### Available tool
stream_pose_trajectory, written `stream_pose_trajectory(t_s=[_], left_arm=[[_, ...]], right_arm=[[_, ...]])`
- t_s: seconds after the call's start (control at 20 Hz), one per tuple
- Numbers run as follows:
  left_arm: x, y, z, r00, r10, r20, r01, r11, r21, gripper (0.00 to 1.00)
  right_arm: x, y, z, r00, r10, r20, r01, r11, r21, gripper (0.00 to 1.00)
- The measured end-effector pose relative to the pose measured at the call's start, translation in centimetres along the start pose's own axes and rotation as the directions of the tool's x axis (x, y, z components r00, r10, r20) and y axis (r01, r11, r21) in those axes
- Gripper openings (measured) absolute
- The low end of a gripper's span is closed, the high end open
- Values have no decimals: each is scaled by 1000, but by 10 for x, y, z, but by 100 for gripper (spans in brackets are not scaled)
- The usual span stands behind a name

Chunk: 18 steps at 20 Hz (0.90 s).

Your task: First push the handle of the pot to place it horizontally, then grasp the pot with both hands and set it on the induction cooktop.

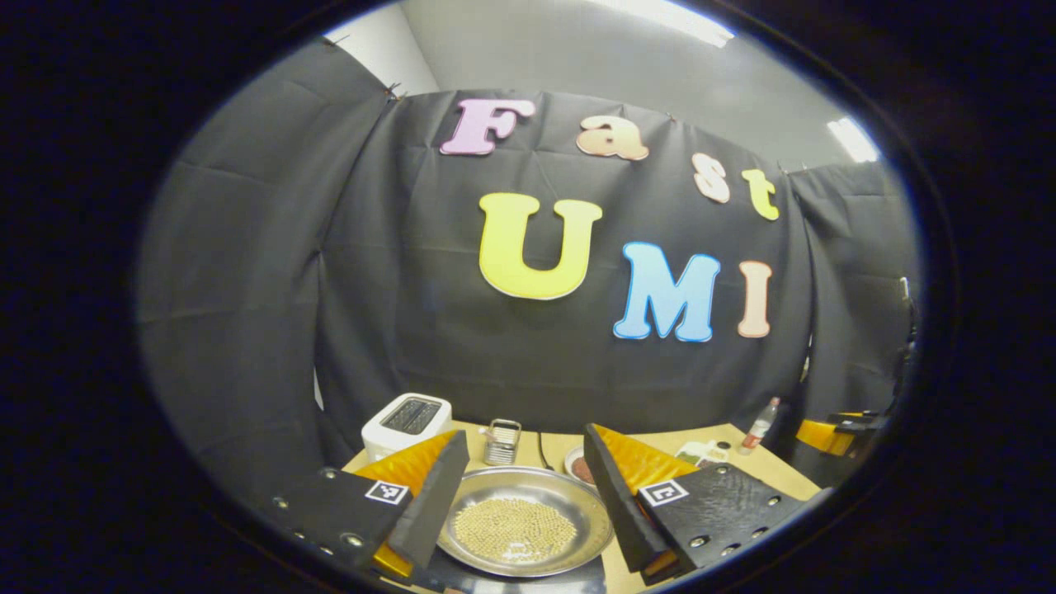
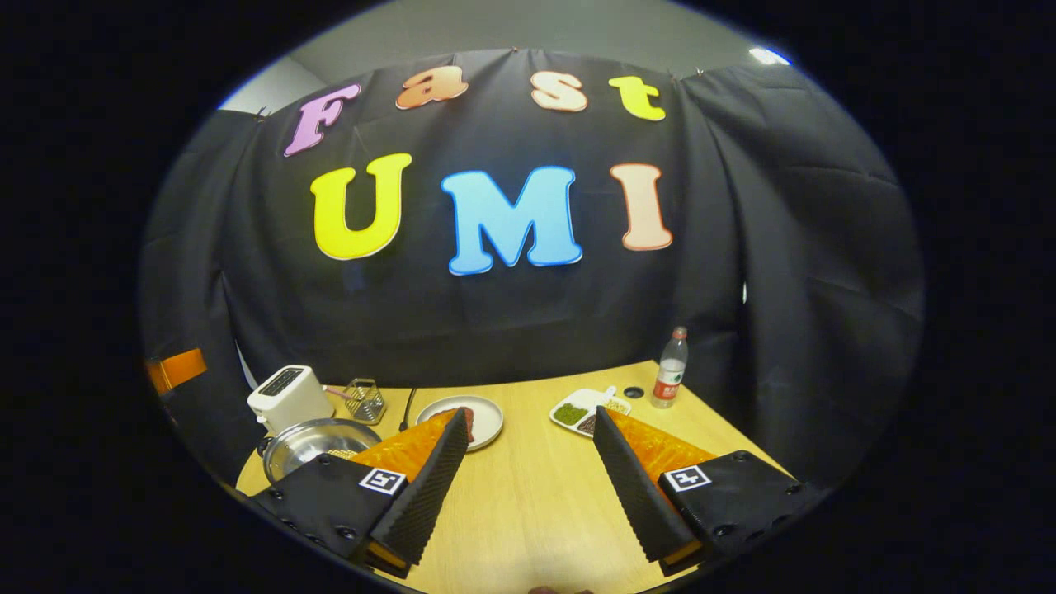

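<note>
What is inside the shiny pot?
The pot holds a heap of small pale yellow beads or beans, spread over the middle of its bottom. Whatever lies beneath that heap is covered, and the left gripper fingers hide parts of the rim.

No legible txt (bottle label point(image 2: 668, 382) blurred)

From my right gripper view: shallow steel pot point(image 2: 318, 443) at wooden table's point(image 2: 528, 495) left edge, white toaster point(image 2: 289, 398) behind it. Wire basket point(image 2: 363, 400) right of toaster; round white plate point(image 2: 470, 417), divided tray point(image 2: 587, 409), plastic bottle point(image 2: 670, 368) further right.
</note>
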<state>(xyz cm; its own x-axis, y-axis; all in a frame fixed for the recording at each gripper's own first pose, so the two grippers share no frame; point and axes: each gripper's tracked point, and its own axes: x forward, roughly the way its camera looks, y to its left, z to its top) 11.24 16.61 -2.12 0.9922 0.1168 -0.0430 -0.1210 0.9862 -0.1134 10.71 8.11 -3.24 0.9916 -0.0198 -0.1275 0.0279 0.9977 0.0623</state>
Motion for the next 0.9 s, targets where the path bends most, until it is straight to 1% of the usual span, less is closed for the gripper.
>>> stream_pose_trajectory(t_s=[0.2,0.3,0.35,0.5,0.65,0.7,0.75,0.8,0.9], left_arm=[[-38,-26,28,997,4,80,-8,999,49,83],[-55,-37,31,995,21,97,-26,998,54,82],[-64,-46,33,994,16,106,-22,998,53,82],[-91,-66,24,993,10,114,-17,998,60,82],[-114,-87,13,994,20,109,-25,999,47,82],[-122,-93,8,994,25,103,-29,999,45,85],[-129,-96,4,994,34,103,-39,998,46,85],[-133,-98,2,993,46,104,-51,998,43,82],[-149,-108,-5,993,71,90,-73,997,16,82]], right_arm=[[-31,-27,15,997,-46,65,42,997,58,98],[-45,-47,9,994,-78,75,75,997,34,98],[-52,-53,4,994,-83,71,82,996,22,98],[-70,-67,-14,996,-81,43,81,997,-1,98],[-82,-69,-30,999,-37,7,37,999,-4,98],[-86,-72,-32,1000,-21,2,21,1000,-16,98],[-87,-78,-33,1000,-17,1,17,1000,-26,98],[-91,-82,-33,1000,-9,4,9,999,-34,98],[-100,-89,-33,1000,8,2,-8,999,-43,98]])
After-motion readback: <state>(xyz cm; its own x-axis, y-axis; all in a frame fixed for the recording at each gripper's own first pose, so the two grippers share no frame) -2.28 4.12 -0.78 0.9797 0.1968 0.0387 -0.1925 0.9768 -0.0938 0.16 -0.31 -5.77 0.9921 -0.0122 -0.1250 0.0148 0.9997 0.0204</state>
